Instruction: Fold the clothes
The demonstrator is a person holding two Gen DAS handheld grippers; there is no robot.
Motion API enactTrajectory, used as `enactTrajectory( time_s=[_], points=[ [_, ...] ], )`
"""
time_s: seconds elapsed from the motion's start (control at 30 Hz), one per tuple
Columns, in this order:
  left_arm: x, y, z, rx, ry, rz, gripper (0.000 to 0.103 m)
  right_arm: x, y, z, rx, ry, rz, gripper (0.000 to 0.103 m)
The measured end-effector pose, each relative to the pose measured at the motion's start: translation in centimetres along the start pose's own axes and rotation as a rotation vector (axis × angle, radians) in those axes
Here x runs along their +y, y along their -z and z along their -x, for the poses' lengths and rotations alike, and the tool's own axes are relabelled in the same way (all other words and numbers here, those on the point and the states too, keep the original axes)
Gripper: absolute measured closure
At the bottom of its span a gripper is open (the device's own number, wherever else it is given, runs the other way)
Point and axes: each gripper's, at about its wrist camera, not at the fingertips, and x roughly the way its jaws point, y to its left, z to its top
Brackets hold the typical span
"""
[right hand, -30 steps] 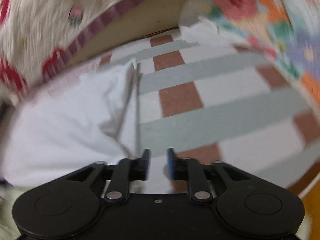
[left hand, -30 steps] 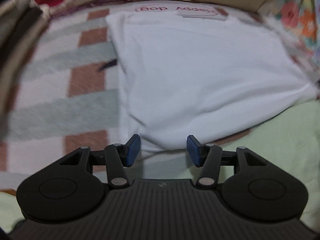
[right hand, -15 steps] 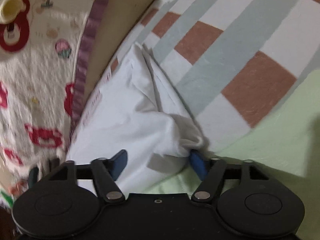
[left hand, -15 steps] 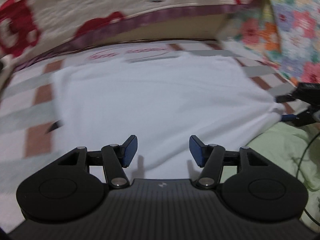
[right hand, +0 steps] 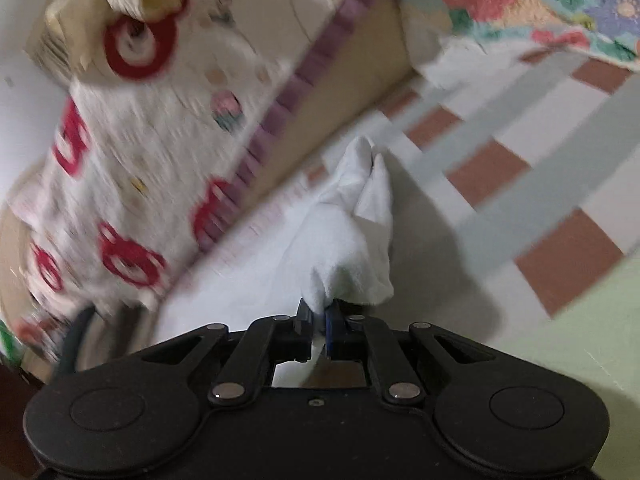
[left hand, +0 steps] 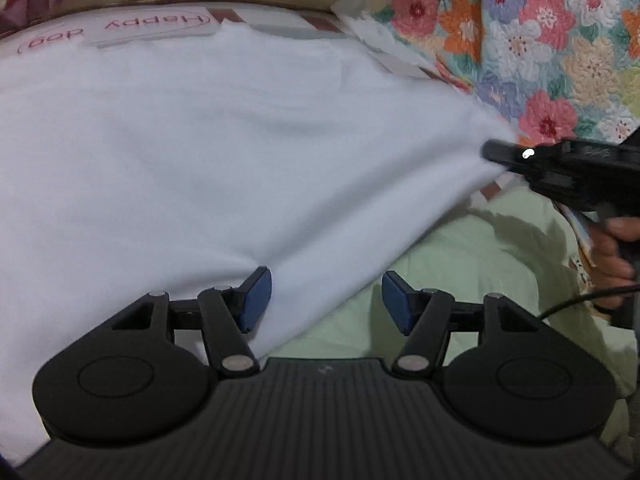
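The white garment (left hand: 208, 152) lies spread over the striped and checked blanket (right hand: 520, 184), reaching from the near left to the far side by the printed "Happy dog" label (left hand: 116, 28). Its near edge runs slantwise over a pale green sheet (left hand: 460, 272).

Right gripper (right hand: 319, 322): jaws closed tight on a bunched corner of the white cloth, which rises in a puckered peak just beyond the blue pads. In the left wrist view this gripper enters from the right, with the corner drawn taut toward it and lifted off the bed; part of the person's hand (left hand: 616, 248) shows behind it.

Left gripper (left hand: 326, 300): jaws parted, nothing between them. It hangs over the garment's near edge, its left pad above white cloth and its right pad above green sheet.

Assessment: the garment looks like a broad flat panel with no sleeves or collar in view, so it may be partly folded already; layers cannot be counted. One corner is secured and raised; the near edge is not gripped. A fold appears under way, not complete. The remaining folds cannot be judged.
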Motion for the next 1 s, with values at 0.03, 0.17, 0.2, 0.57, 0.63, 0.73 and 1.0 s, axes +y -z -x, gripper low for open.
enactTrajectory(
  time_s=[0.03, 0.17, 0.2, 0.57, 0.63, 0.73, 1.0],
  points=[
    [0.1, -0.1, -0.1, -0.005, 0.006, 0.006, 0.042, -0.8, 0.1, -0.1, 0.006, 0.007, -0.028, 0.094],
    [0.3, -0.6, -0.3, -0.024, 0.029, 0.030, 0.042, -3.0, 0.9, -0.2, 0.032, 0.032, -0.094, 0.088],
    [0.4, -0.8, -0.4, -0.028, 0.035, 0.036, 0.042, -3.2, 1.2, -0.3, 0.040, 0.043, -0.102, 0.086],
    [1.3, -2.4, -2.4, -0.062, 0.003, 0.090, 0.037, -4.2, 1.1, -4.2, 0.001, 0.028, -0.200, 0.036],
    [2.0, -2.4, -2.8, -0.066, -0.016, 0.125, 0.037, -4.4, 0.9, -4.9, -0.008, 0.021, -0.217, 0.036],
    [2.6, -3.1, -2.7, -0.114, -0.024, 0.143, 0.037, -4.7, -0.6, -6.2, -0.012, -0.057, -0.279, 0.085],
    [3.7, -2.1, -3.4, -0.013, 0.043, 0.245, 0.037, 1.7, -5.1, -5.5, -0.033, -0.248, -0.137, 0.086]
  ],
)
